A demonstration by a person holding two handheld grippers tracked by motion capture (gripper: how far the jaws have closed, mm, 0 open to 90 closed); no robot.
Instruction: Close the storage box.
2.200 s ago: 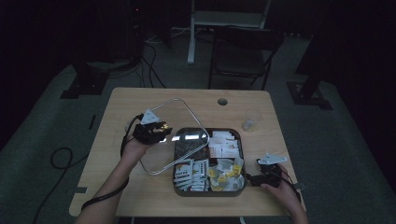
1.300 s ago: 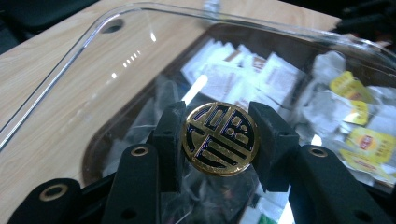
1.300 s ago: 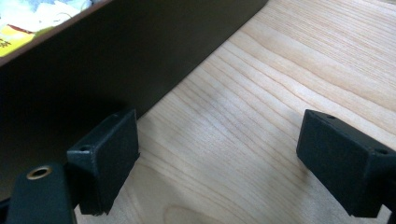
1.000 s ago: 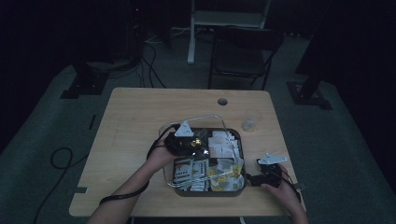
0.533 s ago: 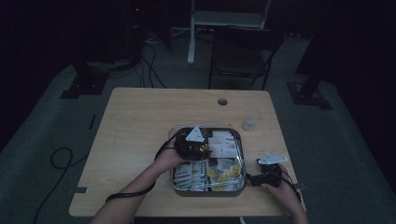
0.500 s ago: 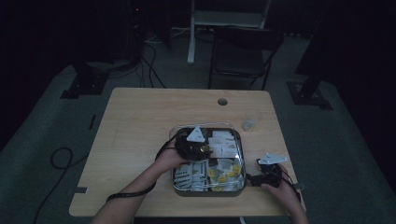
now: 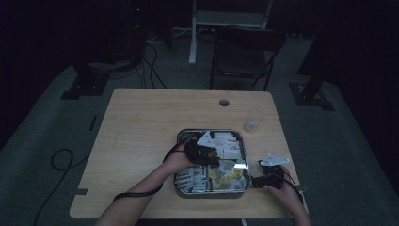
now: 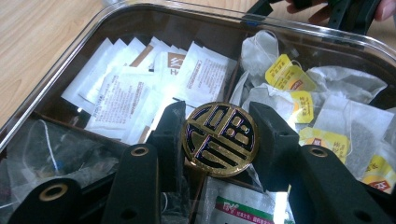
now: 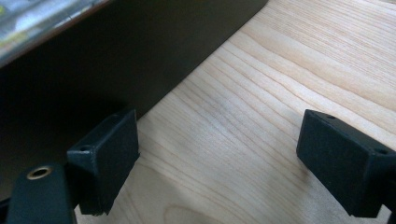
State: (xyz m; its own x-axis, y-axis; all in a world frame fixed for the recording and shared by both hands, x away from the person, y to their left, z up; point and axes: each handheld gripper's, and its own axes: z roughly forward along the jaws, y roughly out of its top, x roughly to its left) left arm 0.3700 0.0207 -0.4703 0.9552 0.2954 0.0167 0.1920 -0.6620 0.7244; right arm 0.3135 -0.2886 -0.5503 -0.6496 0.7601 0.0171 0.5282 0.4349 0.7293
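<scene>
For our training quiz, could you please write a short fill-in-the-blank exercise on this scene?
1. The left gripper is shut on the round gold-and-black ____ of the clear plastic lid.
2. The yellow-tagged tea bags lie ____ the dark rectangular box.
3. The right gripper, jaws ____, rests on the light wooden table beside the box.

Missing words: knob; inside; open
</scene>
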